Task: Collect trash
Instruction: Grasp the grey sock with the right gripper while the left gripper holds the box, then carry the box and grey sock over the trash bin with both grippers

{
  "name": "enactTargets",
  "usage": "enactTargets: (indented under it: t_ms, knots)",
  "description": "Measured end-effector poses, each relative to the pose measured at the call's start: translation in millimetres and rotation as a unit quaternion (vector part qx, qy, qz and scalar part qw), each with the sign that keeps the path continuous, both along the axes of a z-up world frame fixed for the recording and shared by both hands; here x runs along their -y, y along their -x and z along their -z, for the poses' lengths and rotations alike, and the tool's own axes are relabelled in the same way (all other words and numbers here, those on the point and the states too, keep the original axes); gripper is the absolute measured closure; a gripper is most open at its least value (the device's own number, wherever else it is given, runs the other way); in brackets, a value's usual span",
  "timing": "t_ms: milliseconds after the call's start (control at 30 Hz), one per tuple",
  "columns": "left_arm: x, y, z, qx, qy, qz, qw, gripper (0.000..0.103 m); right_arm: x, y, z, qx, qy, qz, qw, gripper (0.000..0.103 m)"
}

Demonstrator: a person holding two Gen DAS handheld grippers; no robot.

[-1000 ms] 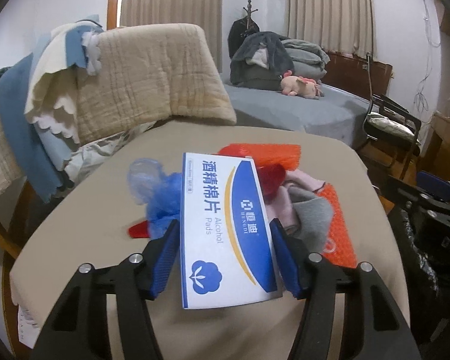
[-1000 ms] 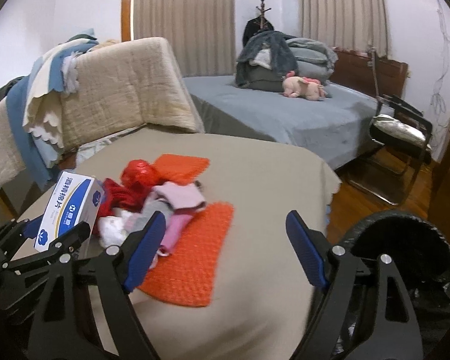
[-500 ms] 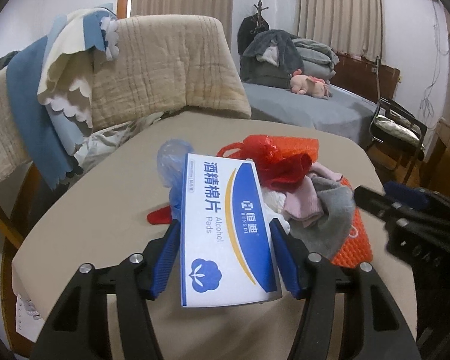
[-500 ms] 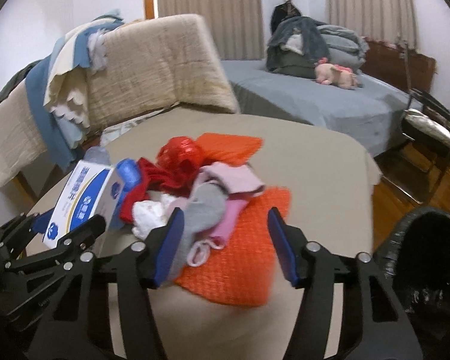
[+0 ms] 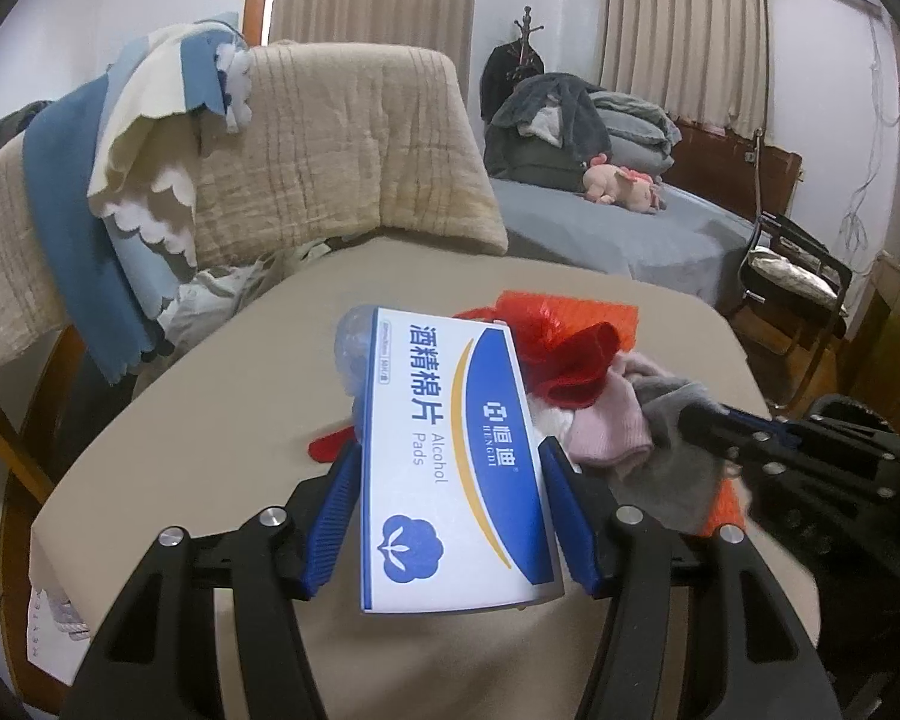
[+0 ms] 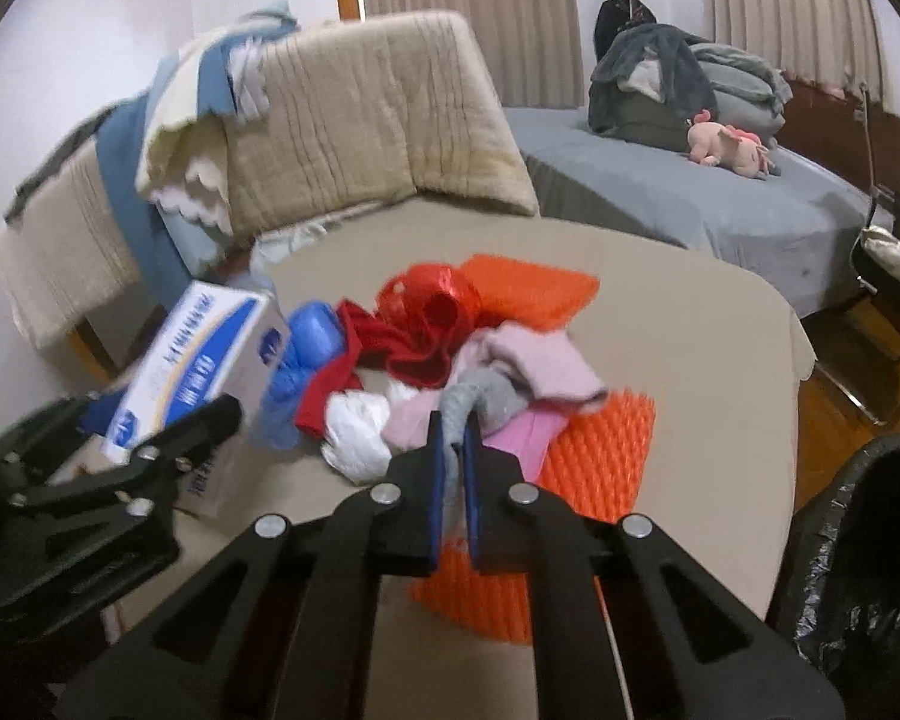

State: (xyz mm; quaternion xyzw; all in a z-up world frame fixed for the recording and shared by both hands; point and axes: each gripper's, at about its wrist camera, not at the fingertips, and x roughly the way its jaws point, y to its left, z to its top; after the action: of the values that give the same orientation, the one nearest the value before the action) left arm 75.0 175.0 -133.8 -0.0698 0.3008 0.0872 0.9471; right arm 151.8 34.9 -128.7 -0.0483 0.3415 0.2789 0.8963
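My left gripper (image 5: pixel 450 468) is shut on a white and blue alcohol pads box (image 5: pixel 450 456), held above the beige table (image 5: pixel 210 420). The box also shows at the left of the right wrist view (image 6: pixel 192 366). My right gripper (image 6: pixel 453 426) is shut on a grey sock (image 6: pixel 480 396) at the near edge of a pile: pink socks (image 6: pixel 540 360), red cloth (image 6: pixel 414 348), a red net ball (image 6: pixel 432 300), a blue bag (image 6: pixel 300 354), white tissue (image 6: pixel 357 426) and orange mesh sheets (image 6: pixel 594 450). The right gripper shows in the left wrist view (image 5: pixel 708 420).
A black-lined trash bin (image 6: pixel 870 540) stands right of the table. Blankets hang over a chair (image 5: pixel 306 150) behind the table. A bed (image 6: pixel 690 192) with clothes and a pink plush lies at the back. A folding chair (image 5: pixel 792 276) stands at the right.
My right gripper has moved in to the pile and closed on the grey sock. My left gripper has kept the box and shifted slightly over the table.
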Motion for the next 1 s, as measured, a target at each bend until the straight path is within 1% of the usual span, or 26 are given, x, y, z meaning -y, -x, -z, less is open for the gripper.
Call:
enactTargets:
  t_ms: [200, 400, 533, 867, 1000]
  knots:
    - [7, 2, -17, 0.014, 0.001, 0.008, 0.9999, 0.044, 20, 10, -33, 0.014, -0.041, -0.012, 0.999, 0.098]
    - [14, 4, -27, 0.019, 0.008, 0.015, 0.9997, 0.044, 35, 11, -57, 0.031, -0.066, -0.012, 0.997, 0.098]
    - [16, 4, -34, 0.027, 0.007, 0.017, 0.9995, 0.044, 36, 8, -69, 0.045, -0.07, -0.015, 0.996, 0.098]
    - [21, 0, -53, 0.043, 0.004, 0.023, 0.9988, 0.044, 46, 9, -94, 0.064, -0.088, -0.013, 0.994, 0.098]
    - [29, 0, -61, 0.048, 0.003, 0.032, 0.9983, 0.044, 60, 13, -104, 0.069, -0.097, -0.002, 0.993, 0.098]
